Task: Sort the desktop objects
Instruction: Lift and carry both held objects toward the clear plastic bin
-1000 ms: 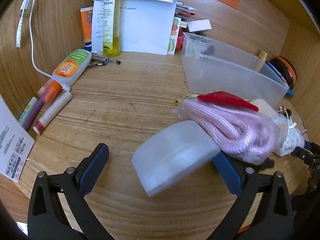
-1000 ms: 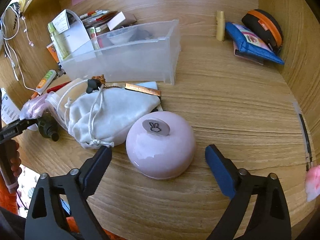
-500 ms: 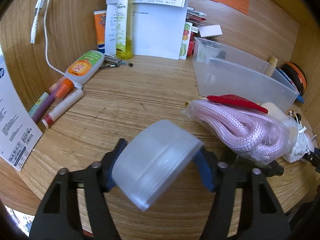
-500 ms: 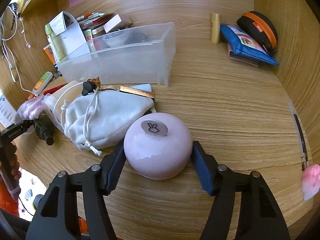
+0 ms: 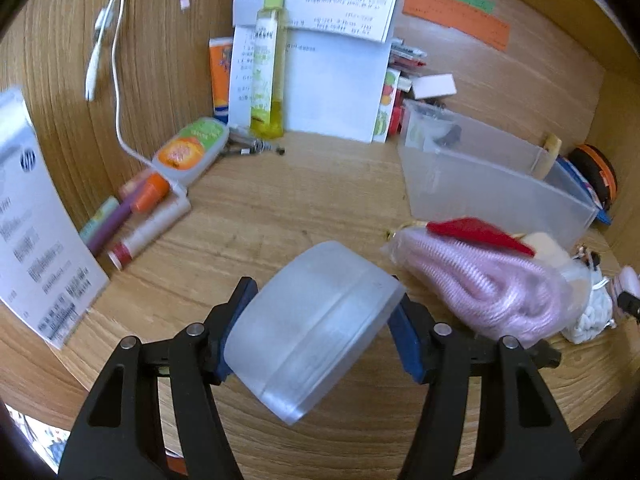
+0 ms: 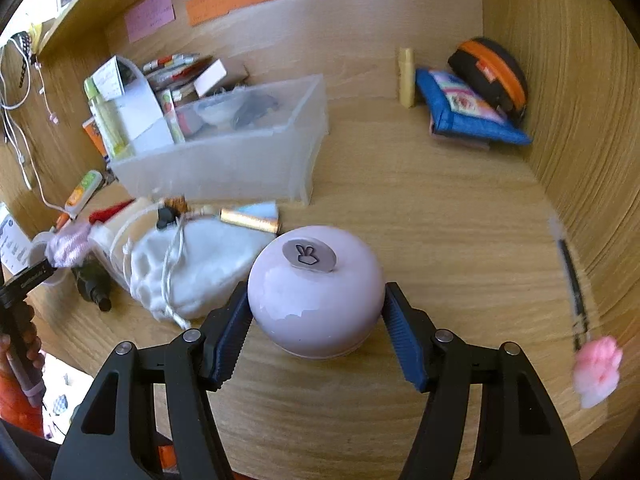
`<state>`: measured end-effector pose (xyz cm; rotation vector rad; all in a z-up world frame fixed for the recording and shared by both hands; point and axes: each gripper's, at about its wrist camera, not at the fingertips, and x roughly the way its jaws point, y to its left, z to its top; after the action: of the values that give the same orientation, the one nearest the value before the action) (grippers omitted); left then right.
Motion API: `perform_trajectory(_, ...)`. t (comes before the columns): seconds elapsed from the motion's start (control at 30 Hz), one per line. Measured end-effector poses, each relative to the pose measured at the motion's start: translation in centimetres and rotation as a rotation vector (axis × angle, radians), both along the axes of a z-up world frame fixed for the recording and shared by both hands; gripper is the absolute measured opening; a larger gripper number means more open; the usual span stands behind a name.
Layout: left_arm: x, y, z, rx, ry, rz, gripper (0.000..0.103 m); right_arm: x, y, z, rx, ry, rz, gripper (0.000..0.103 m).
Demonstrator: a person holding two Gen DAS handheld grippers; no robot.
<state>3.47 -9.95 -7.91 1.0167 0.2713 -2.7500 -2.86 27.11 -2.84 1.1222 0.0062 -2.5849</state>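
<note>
- My left tongs are clamped on a frosted tub, tilted and seemingly off the table.
- My right tongs grip a pink dome; I can't tell whether it's lifted.
- At 11 o'clock of the dome lies a white pouch.
- Farther, toward 12, stands the clear bin.
- I judge both pickups done; next I carry each over the bin wall and let go.

The right tongs squeeze a round pink jar from both sides. The jar sits on the wooden surface. A white cloth bag lies just beside it. A clear plastic box stands behind.
</note>
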Motion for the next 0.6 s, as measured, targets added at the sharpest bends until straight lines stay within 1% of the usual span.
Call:
perform_trajectory(0.17,0.2,0.2,2.1,-0.01,0.029,-0.034,0.063,-0.5,-0.2,2.0,-0.016,0.048,0.021,0.061)
perform_trajectory(0.23,0.0,0.4,3.2,-0.006,0.042,-0.062,0.063,-0.7,-0.5,2.8,-0.015,0.067,0.033,0.061)
perform_trajectory(0.33,-0.6,0.7,4.6,0.009,0.053,-0.112,0.063,-1.0,-1.1,4.1,-0.022,0.093,0.061,0.061)
perform_trajectory(0.5,-2.1,1.9,7.3,0.007,0.077,-0.193,0.063,-1.9,-2.4,5.9,-0.028,0.118,0.122,0.061)
perform_trajectory(0.6,-3.3,2.6,8.8,-0.014,0.082,-0.226,0.063,-2.3,-3.2,6.8,-0.027,0.138,0.147,0.061)
